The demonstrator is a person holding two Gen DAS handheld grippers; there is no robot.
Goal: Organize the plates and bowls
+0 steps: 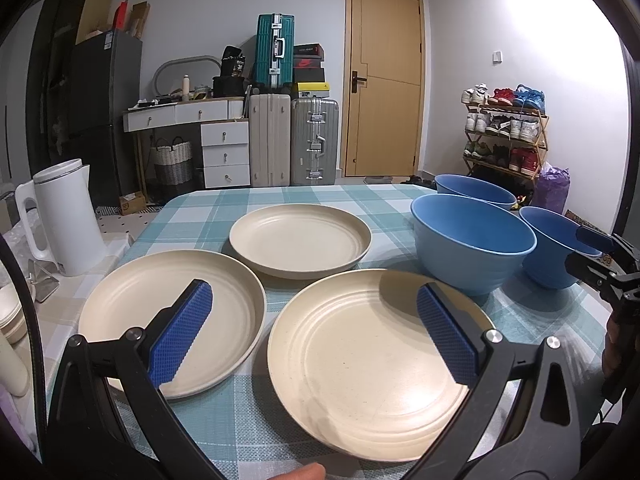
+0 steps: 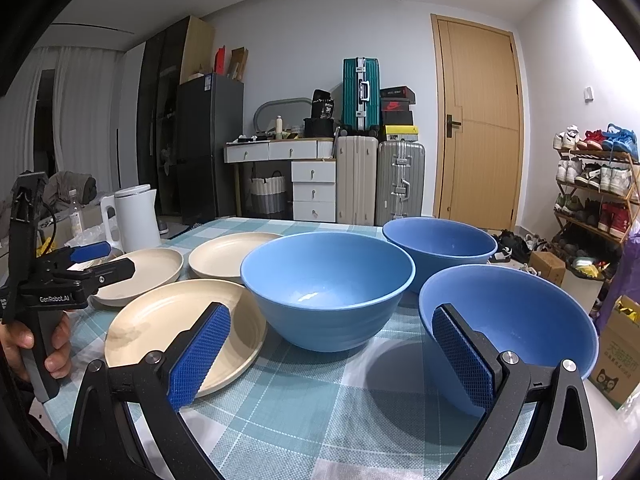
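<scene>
Both claws released, nothing held. Left claw (image 1: 314, 334) hovers over near plate (image 1: 372, 364), lower center; right claw (image 2: 330, 356) by near bowl (image 2: 516, 332), lower right. Nothing stacked on desk (image 2: 280, 420) yet. Suggest gripping rims, lifting level, then nesting.

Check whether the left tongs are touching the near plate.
Apart. In the right wrist view the left tongs hang open in the air above the plates; the near plate lies untouched on the tablecloth.

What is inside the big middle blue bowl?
Nothing: the middle blue bowl is empty in the right wrist view, with only a light glint on its bottom. Its near wall hides the checked tablecloth under it.
</scene>
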